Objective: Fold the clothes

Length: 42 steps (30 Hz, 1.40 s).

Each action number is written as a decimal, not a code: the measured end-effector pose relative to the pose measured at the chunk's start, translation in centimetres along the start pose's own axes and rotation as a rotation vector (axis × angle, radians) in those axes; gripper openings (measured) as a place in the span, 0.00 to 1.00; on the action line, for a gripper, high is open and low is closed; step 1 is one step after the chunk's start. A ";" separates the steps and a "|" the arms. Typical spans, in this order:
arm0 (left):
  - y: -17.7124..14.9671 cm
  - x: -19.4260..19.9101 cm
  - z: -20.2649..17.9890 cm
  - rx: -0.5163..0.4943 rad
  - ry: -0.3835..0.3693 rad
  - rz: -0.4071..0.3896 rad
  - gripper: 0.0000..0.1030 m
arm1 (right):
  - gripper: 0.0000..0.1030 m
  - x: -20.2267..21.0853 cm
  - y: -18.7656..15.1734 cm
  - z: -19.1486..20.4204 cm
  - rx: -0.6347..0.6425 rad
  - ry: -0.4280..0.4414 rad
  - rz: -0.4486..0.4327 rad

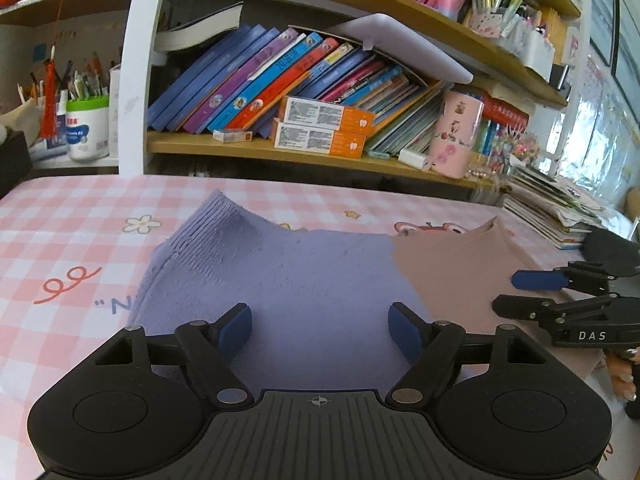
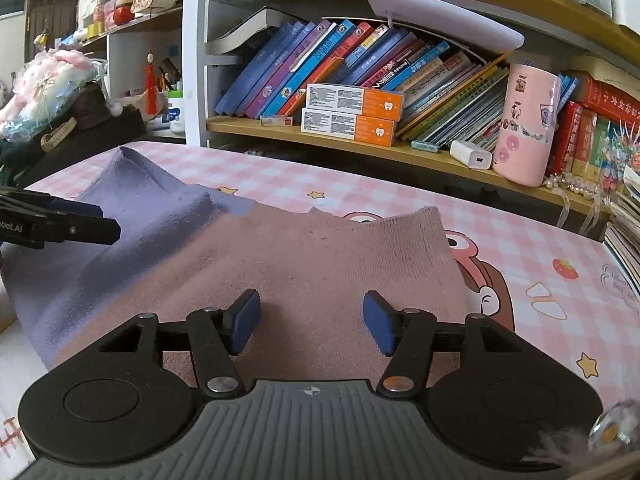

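Observation:
A knitted garment lies flat on the pink checked table cover (image 1: 72, 224); its left part is purple (image 1: 288, 272) and its right part dusty pink (image 1: 448, 272). My left gripper (image 1: 320, 330) hovers over the purple part, open, with nothing between its blue pads. In the right wrist view my right gripper (image 2: 312, 322) is over the pink part (image 2: 320, 256), also open and empty. Each gripper shows in the other's view: the right gripper (image 1: 508, 292) at the right edge, the left gripper (image 2: 108, 222) at the left edge above the purple part (image 2: 132, 216).
A bookshelf (image 1: 256, 148) runs along the back of the table, with leaning books, two orange boxes (image 1: 324, 128) and a pink cup (image 1: 456, 136). A stack of books (image 1: 552, 208) sits at the table's right end. A pen pot (image 1: 86, 128) stands at the back left.

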<state>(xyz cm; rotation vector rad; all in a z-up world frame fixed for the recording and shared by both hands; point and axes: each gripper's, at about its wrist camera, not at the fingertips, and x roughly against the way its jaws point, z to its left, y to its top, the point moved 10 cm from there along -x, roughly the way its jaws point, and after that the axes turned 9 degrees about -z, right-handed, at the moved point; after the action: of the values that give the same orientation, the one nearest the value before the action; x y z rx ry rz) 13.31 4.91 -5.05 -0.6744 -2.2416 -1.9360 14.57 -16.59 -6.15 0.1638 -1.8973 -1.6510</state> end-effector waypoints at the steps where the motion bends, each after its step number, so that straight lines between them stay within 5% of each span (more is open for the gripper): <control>1: 0.0 0.0 0.0 -0.002 0.002 0.002 0.76 | 0.54 0.0 0.0 0.0 0.000 0.000 0.001; 19: -1.0 -0.9 -0.8 -0.110 0.074 0.058 0.84 | 0.54 0.0 0.0 -0.2 -0.019 0.003 0.002; 33: -1.2 -1.2 -0.5 -0.147 0.153 0.081 1.00 | 0.54 0.5 -0.2 -1.0 -0.060 0.011 0.008; 42: -1.1 -1.1 -0.4 -0.125 0.137 0.084 1.00 | 0.53 0.7 -0.2 -1.5 -0.090 0.006 0.000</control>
<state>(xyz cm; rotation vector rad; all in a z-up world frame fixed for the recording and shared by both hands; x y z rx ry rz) 13.75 4.14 -6.34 -0.6186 -1.9948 -2.0288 14.76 -18.25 -6.07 0.1316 -1.8141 -1.7305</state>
